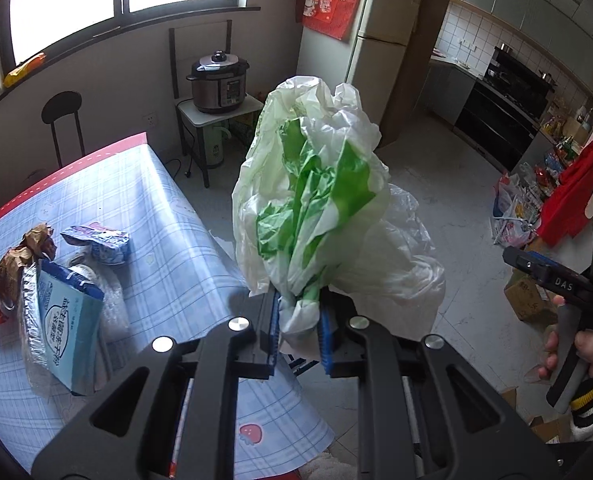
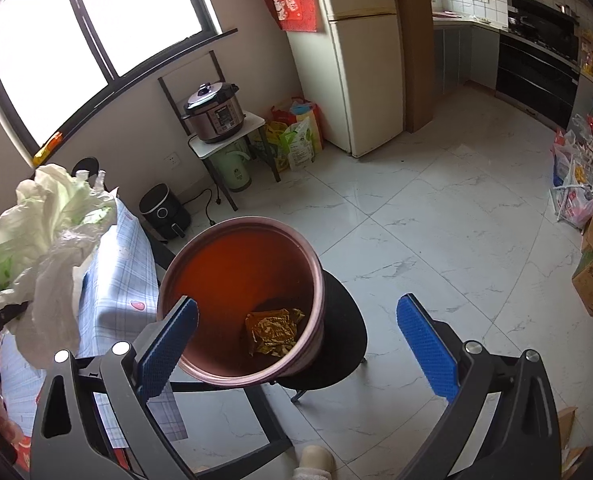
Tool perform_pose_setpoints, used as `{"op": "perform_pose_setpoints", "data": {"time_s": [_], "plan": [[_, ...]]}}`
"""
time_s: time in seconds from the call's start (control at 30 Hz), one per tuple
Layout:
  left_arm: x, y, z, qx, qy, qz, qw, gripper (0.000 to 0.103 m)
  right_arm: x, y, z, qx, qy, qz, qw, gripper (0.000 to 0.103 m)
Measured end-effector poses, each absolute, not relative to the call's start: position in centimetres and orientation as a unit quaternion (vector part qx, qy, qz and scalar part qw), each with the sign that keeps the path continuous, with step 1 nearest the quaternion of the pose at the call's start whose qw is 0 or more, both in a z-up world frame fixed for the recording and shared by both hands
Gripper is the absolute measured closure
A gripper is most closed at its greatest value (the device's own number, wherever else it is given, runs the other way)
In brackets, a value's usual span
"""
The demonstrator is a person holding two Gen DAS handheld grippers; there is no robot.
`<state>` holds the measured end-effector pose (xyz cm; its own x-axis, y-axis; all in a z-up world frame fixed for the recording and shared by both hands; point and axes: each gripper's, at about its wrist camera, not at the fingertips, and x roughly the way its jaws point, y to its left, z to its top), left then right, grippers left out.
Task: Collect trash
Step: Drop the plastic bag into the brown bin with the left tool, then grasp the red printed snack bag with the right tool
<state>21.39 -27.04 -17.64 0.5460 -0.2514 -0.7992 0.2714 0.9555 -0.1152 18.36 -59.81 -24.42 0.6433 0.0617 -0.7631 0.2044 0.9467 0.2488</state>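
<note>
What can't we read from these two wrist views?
- Left wrist: bin out of view; the plastic bag in the left tool blocks the floor behind.
- Right wrist: bin near wall hidden by right tool finger.
- Table trash: print too small.

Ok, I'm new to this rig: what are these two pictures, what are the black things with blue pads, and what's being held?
Each picture comes from a camera on a hand-held claw, looking along its fingers. No robot: a person's hand works each one. The left view shows the left claw shut on a crumpled white and green bag. On the table beside it lie a blue and white box and wrappers. The right view shows the right claw open and empty, above a pink bin standing on a stool, with a gold wrapper inside.
</note>
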Motion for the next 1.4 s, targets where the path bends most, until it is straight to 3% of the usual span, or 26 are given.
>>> {"op": "perform_pose_setpoints", "data": {"time_s": [0.27,0.37,0.4,0.43,0.47,0.77,1.1,1.4], "plan": [[25.4,-33.4,-21.5,0.034,0.497,-0.18,0.848,0.083,15.7,-63.2,-25.5,0.18,0.424,-0.081,0.884,0.005],[26.8,-35.1,-22.2,0.039,0.497,-0.191,0.845,0.077,15.0,-63.8,-25.8,0.183,0.427,-0.091,0.881,0.005],[27.2,-35.5,-22.3,0.04,0.496,-0.194,0.845,0.064,14.9,-64.1,-25.8,0.184,0.428,-0.093,0.88,0.005],[27.6,-35.9,-22.3,0.038,0.492,-0.197,0.848,0.044,14.7,-64.2,-25.9,0.185,0.428,-0.095,0.88,0.005],[27.7,-36.1,-22.1,0.037,0.483,-0.198,0.852,0.036,14.6,-64.3,-25.9,0.187,0.428,-0.096,0.879,0.005],[24.8,-33.1,-17.4,-0.021,0.415,-0.208,0.886,0.008,14.8,-63.2,-24.2,0.191,0.409,-0.074,0.889,0.005],[19.1,-22.2,-12.7,-0.035,0.344,-0.109,0.932,0.006,15.7,-57.5,-21.0,0.137,0.36,-0.045,0.922,0.005],[12.7,-11.2,-12.4,-0.057,0.333,-0.01,0.941,0.006,16.4,-49.0,-20.7,0.105,0.358,0.019,0.928,0.005]]}}
